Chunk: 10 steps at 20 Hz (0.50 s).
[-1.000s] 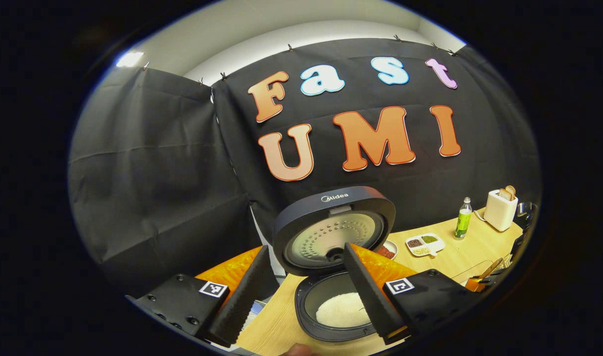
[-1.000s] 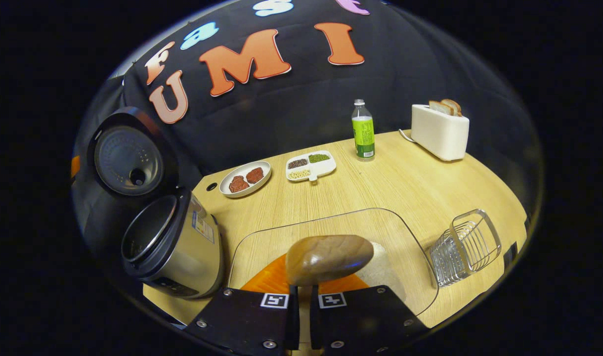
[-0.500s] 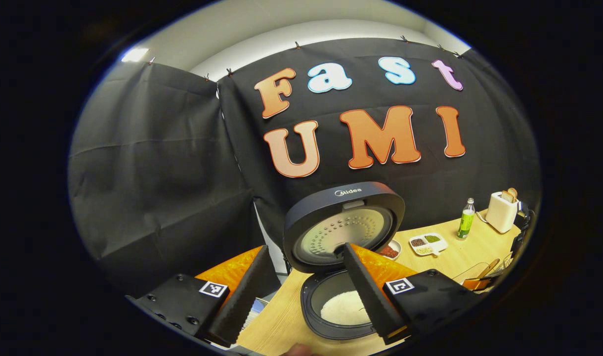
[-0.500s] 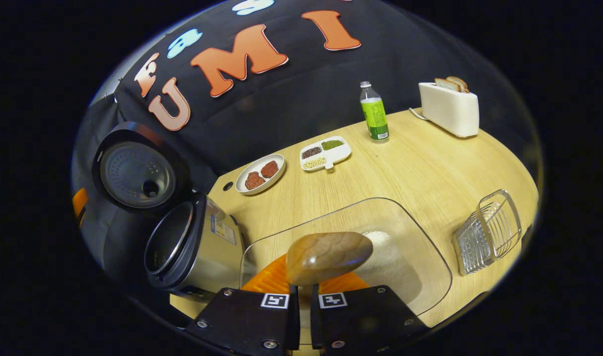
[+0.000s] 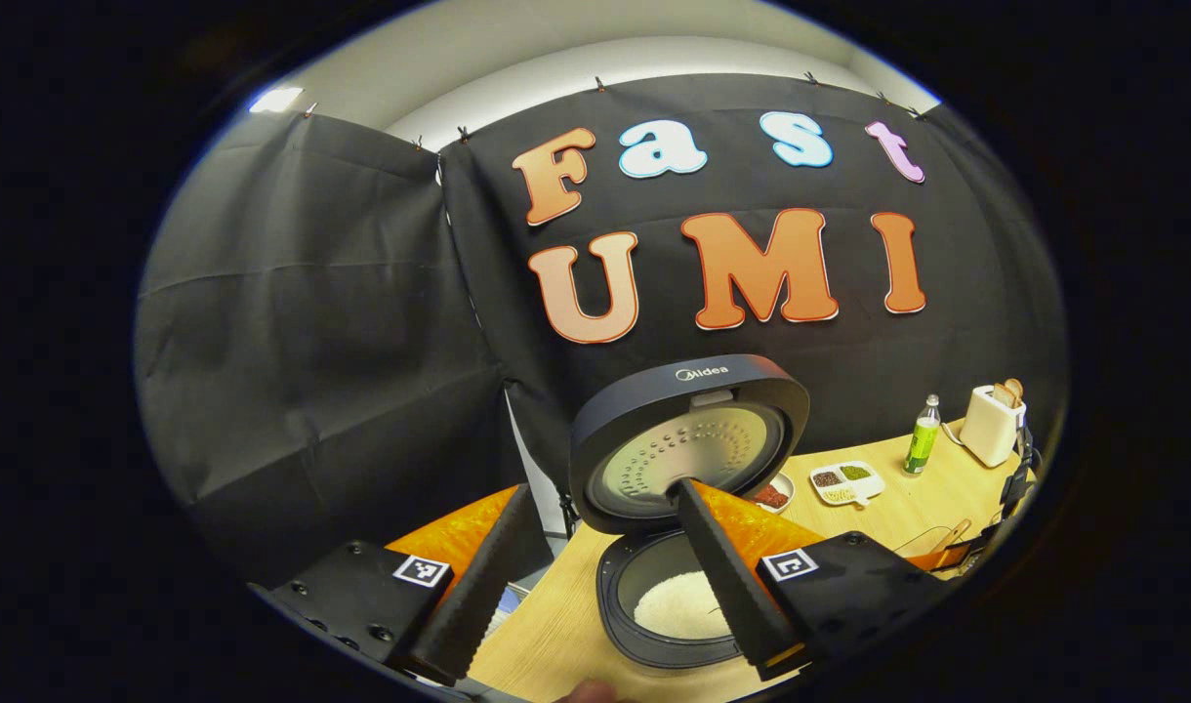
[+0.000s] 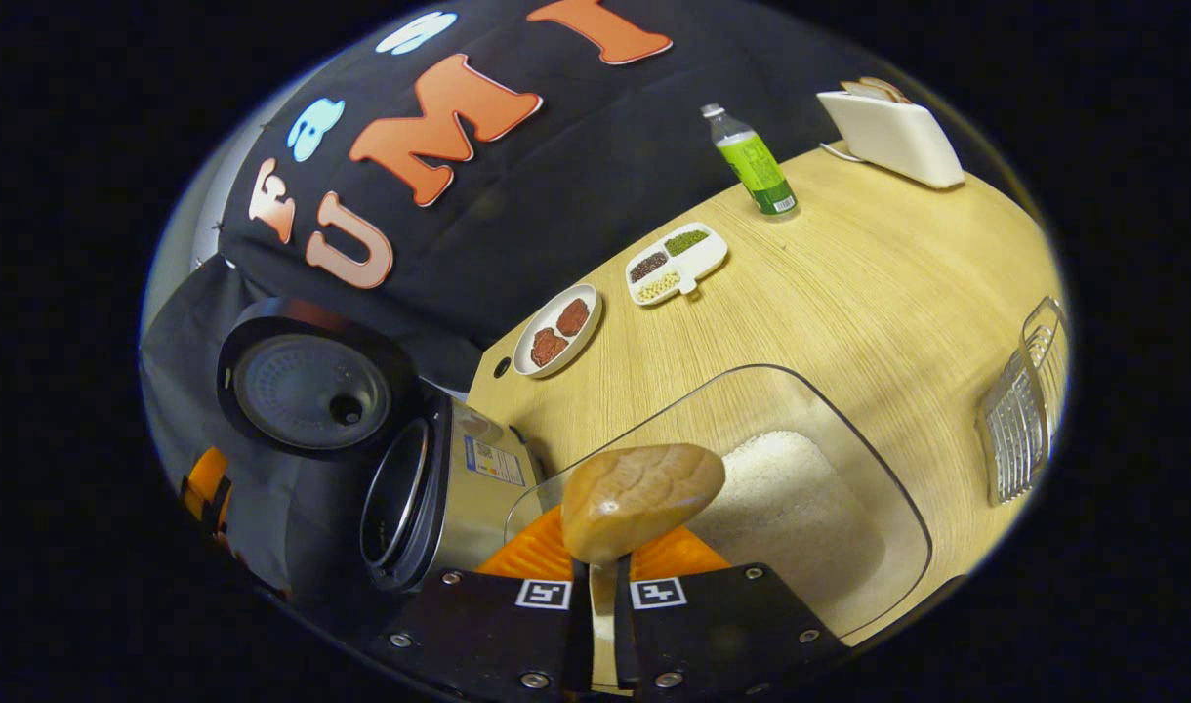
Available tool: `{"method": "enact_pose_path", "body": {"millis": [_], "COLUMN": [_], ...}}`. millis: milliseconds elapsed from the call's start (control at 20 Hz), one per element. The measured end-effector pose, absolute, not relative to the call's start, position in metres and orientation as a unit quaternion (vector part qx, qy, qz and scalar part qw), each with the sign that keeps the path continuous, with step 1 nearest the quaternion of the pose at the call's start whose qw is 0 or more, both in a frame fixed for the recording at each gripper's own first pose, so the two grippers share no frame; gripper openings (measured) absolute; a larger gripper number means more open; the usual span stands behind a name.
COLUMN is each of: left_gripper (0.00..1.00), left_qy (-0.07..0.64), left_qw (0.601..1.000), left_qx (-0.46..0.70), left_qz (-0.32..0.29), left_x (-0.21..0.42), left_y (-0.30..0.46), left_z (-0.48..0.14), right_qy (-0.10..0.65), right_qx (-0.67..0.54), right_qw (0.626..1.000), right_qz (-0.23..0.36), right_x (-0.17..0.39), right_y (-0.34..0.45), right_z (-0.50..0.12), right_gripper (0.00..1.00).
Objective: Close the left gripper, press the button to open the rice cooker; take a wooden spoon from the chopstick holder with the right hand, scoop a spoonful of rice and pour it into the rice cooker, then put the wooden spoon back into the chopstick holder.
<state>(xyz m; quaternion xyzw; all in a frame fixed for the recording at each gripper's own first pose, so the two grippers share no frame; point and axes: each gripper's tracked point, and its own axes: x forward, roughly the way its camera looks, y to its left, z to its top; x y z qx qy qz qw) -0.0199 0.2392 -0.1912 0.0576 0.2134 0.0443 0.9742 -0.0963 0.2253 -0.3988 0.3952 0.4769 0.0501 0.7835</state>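
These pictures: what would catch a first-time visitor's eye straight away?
Probably the rice cooker at the table's left end, its round lid standing wide open over white rice in the pot. Next, the wooden spoon clamped in the right claw, its bowl above a clear tub of rice. The left claw hangs open in front of the cooker.

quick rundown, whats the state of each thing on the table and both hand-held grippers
rice cooker: lid up, rice inside
wooden spoon: held over the clear container
clear container: open, rice inside
wire holder: empty
left hand-held gripper: open
right hand-held gripper: shut on wooden spoon
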Motion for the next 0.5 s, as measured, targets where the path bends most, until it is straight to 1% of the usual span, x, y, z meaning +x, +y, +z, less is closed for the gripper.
{"method": "enact_pose_path", "body": {"millis": [200, 500], "left_gripper": [0.93, 0.93], "left_qy": [0.215, 0.218], "left_qw": [0.974, 0.973], "left_qx": [0.058, 0.059], "left_qz": [0.045, 0.042], "left_x": [-0.0187, -0.0151], "left_y": [0.2379, 0.2321], "left_z": [-0.1923, -0.1941], "right_qy": [0.481, 0.471], "right_qx": [0.440, 0.488], "right_qw": [0.757, 0.733], "right_qz": [0.049, 0.047], "right_x": [-0.0970, -0.0961], "right_y": [0.2283, 0.2194], "right_z": [-0.4050, -0.4017], "right_gripper": [0.08, 0.07]}}
